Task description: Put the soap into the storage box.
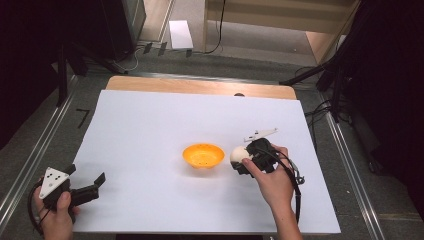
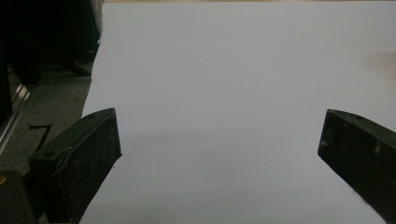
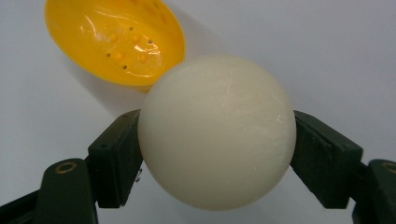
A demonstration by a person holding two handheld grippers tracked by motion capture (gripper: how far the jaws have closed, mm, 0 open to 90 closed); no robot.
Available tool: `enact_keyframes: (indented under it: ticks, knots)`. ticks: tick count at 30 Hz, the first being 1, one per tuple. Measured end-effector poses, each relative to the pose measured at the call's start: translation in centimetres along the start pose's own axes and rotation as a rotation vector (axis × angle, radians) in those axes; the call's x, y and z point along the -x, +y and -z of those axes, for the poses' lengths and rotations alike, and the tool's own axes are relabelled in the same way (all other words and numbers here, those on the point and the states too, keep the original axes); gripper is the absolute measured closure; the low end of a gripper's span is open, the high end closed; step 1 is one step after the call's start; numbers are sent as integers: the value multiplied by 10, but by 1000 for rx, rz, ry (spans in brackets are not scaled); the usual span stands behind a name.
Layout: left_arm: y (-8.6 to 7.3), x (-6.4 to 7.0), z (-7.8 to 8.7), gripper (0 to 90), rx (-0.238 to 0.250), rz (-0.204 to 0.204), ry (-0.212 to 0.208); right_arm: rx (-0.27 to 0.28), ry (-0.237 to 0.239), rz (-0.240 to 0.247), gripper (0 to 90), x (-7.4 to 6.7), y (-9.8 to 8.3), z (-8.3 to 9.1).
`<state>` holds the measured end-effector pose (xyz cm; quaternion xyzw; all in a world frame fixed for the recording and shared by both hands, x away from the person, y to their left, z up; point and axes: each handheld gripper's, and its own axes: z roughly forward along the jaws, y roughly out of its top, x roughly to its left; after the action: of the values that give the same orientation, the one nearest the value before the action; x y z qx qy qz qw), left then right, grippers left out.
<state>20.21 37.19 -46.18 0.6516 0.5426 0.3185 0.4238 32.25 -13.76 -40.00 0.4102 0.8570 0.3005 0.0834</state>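
A cream-white ball (image 1: 238, 153) (image 3: 217, 130) is clamped between the jaws of my right gripper (image 1: 242, 159) (image 3: 217, 140), lifted a little off the white sheet, just right of a small orange bowl (image 1: 203, 155) (image 3: 114, 39). The bowl is empty and has small holes in its bottom. My left gripper (image 1: 89, 181) (image 2: 219, 144) rests at the near left corner of the sheet, its jaws wide apart over bare paper with nothing between them.
A white sheet (image 1: 150, 130) covers the wooden table (image 1: 200, 86). Metal rails run along both sides of the table. Dark stands and cables sit on the floor beyond the far edge and at the right.
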Motion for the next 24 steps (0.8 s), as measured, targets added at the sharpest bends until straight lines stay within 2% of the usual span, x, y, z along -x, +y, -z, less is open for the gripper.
enact_keyframes:
  ticks: [2, 4, 8, 18, 24]
  knots:
    - [0, 0, 0, 0, 0, 0, 0, -4, -1, -8, 235, -2, 1, 0]
    - [0, 0, 0, 0, -1, 0, 0, -4, 2, 7, 235, -4, 4, -2]
    - [0, 0, 0, 0, 1, 1, 0, -6, 6, 5, 235, -8, 7, -3]
    - [0, 0, 0, 0, 0, -3, -2, 2, 16, 36, 235, -16, 21, -3]
    - [0, 0, 0, 0, 2, -3, -3, -1, 24, 37, 235, -20, 25, -5]
